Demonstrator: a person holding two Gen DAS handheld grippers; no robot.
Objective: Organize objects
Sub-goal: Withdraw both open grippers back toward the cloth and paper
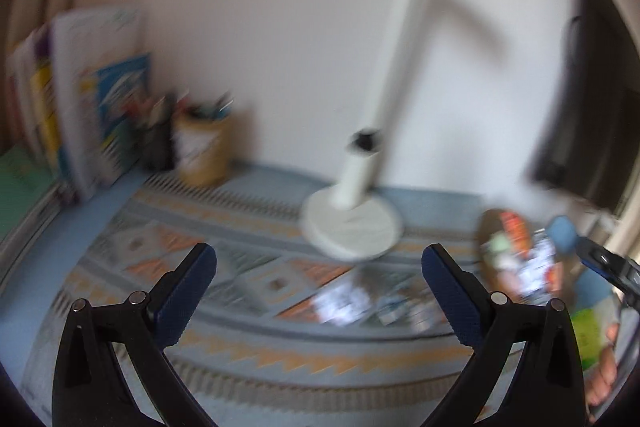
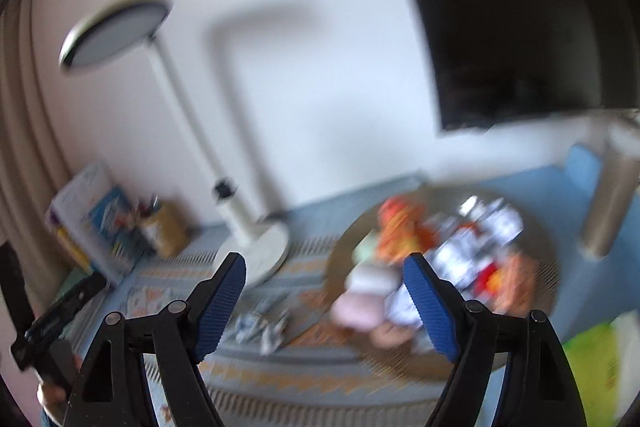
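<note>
Left wrist view: the left gripper [image 1: 319,269] is spread wide with nothing between its blue pads, pointing down at the patterned mat [image 1: 256,359]. Everything is smeared by blur. The white desk lamp [image 1: 352,227] stands at twelve o'clock from the jaws, its base on the mat's far edge. At ten o'clock, against the wall, books [image 1: 84,99] stand upright next to a pen cup [image 1: 202,155]. That corner looks tidy already.

Between the pads and just beyond, a few small silvery wrappers [image 1: 340,301] lie loose on the mat. At three o'clock is the round tray [image 1: 486,227], heaped with colourful packets.

Over to the right wrist view: the right gripper [image 2: 324,273] is also spread, with nothing pinched. The tray [image 2: 548,291] fills its one-to-three o'clock side, crowded with orange, white and pink snack packets [image 2: 404,227], and the right pad sits in front of that pile. The loose wrappers [image 2: 260,327] lie low between the jaws, on the mat just left of the tray. A steel tumbler [image 2: 612,195] stands beyond at two o'clock.

My read is that most of the packets are gathered in the tray and those few stray wrappers are what remains. Both claws are empty and ready to collect them.
</note>
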